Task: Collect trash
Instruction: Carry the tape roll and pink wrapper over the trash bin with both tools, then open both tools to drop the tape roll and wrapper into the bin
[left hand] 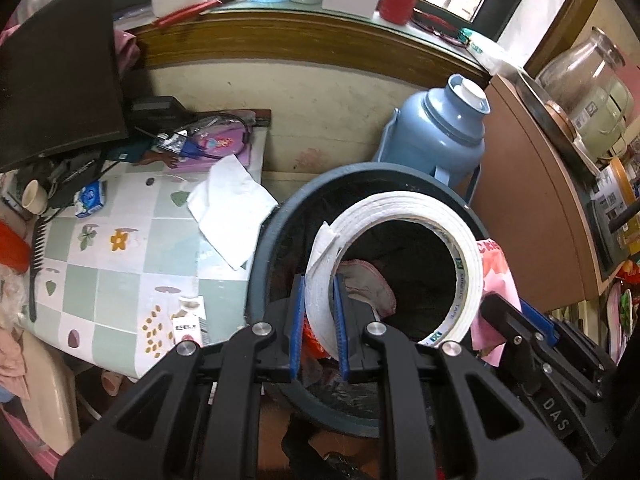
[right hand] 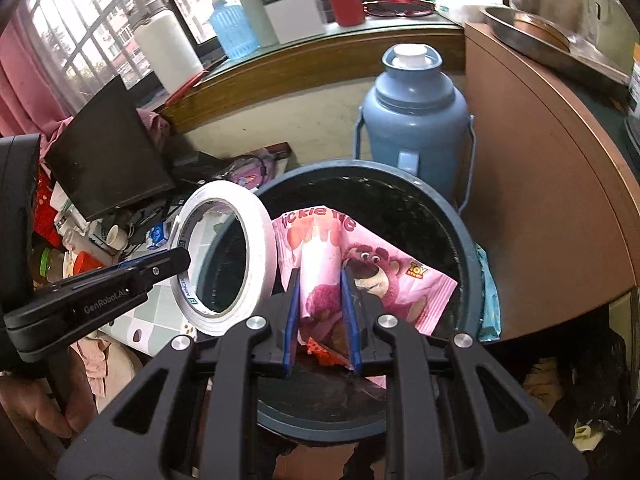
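My left gripper (left hand: pixel 319 284) is shut on a white tape roll (left hand: pixel 400 208) and holds it over the dark blue trash bin (left hand: pixel 264 240). The roll also shows in the right wrist view (right hand: pixel 262 240), beside the bin's left rim. My right gripper (right hand: pixel 320 280) is shut on a pink Toy Story snack wrapper (right hand: pixel 376 268) and holds it above the bin's opening (right hand: pixel 464 248). The wrapper shows in the left wrist view (left hand: pixel 496 272) at the bin's right rim. Crumpled trash (left hand: pixel 368 284) lies inside the bin.
A table with a checked cloth (left hand: pixel 120 264) stands left of the bin, carrying a white tissue (left hand: pixel 230 208), a small carton (left hand: pixel 188 320), a comb (left hand: pixel 38 256) and clutter. A blue thermos (left hand: pixel 440 132) stands behind the bin. A brown cabinet (right hand: pixel 540 184) is on the right.
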The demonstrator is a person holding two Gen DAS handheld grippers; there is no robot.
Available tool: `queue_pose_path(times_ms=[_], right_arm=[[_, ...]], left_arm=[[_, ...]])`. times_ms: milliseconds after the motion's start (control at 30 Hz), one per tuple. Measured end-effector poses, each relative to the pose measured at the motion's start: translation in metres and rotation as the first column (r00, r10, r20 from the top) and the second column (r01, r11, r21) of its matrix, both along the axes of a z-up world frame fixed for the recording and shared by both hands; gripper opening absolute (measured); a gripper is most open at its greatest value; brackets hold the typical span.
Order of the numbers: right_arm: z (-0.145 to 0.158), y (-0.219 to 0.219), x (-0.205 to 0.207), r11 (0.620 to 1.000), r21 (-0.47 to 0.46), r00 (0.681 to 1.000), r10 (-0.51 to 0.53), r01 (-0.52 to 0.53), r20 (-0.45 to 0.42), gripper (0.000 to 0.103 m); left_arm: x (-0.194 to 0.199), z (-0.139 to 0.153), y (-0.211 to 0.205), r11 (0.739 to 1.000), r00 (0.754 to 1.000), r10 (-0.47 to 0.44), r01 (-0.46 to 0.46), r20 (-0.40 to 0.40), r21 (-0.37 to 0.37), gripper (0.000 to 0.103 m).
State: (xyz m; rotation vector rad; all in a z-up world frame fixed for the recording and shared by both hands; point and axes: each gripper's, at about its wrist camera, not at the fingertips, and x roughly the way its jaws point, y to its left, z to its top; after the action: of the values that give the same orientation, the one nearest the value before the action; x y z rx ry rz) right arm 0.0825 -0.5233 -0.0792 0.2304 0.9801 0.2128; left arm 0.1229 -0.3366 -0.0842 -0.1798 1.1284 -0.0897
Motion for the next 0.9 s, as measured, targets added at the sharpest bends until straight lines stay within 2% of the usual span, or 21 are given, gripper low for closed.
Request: queue_pose_path(times_ms=[633,833,900], right_arm=[[-0.013,-0.012,0.012,1.000,-0.019,1.000,0.006,-0.007,-0.028,0.022],[-0.018,-0.013,0.016,1.000,-0.025,0.999,0.004,-0.005,-0.038,0.028],[-0.018,-0.013,0.017,1.000,-0.030,0.999,-0.002,0.001,-0.035,0.035]], left_arm=[[0.016,-0.019,-0.013,1.000,0.999,0.000,0.000,-0.033,-0.003,0.014],[0.022,-0.024,-0.012,1.000,0.999,0.002,-0.002,-0.037,-0.002,0.017],[0.024,-0.025,-0.013,1.000,0.999,0.002,-0.002,-0.038,-0.003,0.018]])
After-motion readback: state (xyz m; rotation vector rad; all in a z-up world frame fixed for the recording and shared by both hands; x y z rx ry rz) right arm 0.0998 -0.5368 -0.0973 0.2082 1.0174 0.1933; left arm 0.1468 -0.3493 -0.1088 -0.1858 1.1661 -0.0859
